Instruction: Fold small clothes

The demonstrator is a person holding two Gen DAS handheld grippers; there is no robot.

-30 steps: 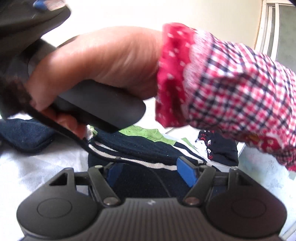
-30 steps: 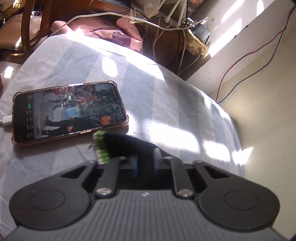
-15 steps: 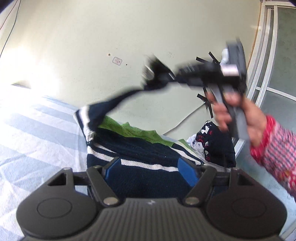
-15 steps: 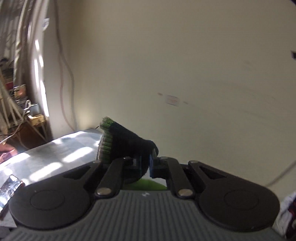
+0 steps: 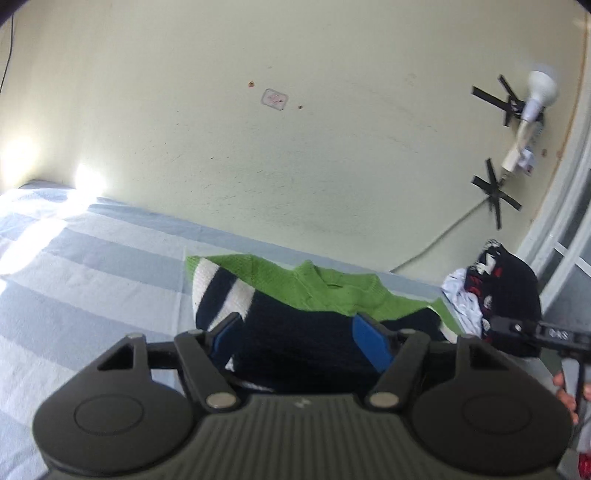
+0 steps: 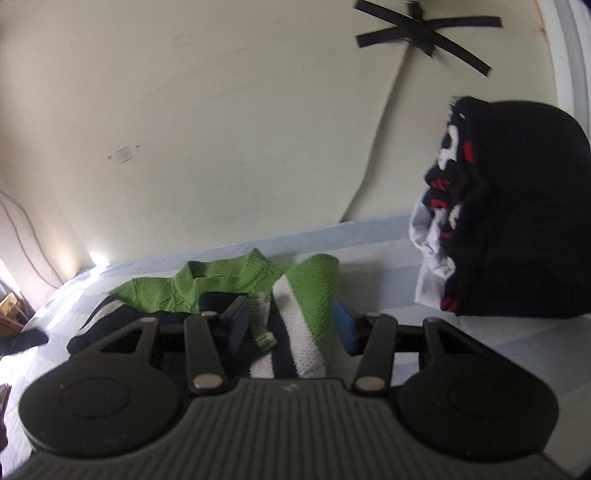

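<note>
A small knitted sweater [image 5: 332, 291], green at the top with navy and white stripes, lies on the striped bed sheet [image 5: 92, 277]. My left gripper [image 5: 297, 336] hovers low over its navy body. Its jaws are closing, with navy knit filling the gap between the blue pads [image 5: 369, 341]; no firm pinch shows. My right gripper [image 6: 291, 325] is over the sweater [image 6: 207, 284] from the other side. Its jaws are opening, and a striped sleeve with a green cuff [image 6: 314, 295] lies loose between them, draped across the sweater.
A heap of dark clothes with red and white print [image 6: 517, 229] stands at the right against the wall [image 5: 295, 147]. A cable taped with black crosses [image 6: 424, 33] runs down the wall. A dark garment [image 6: 22, 339] lies far left. A hand [image 5: 563, 391] shows at the right edge.
My right gripper swung from above the phone across to the sweater, carrying the sleeve, then opened and let it go. The hand in the plaid sleeve left the left view rightwards.
</note>
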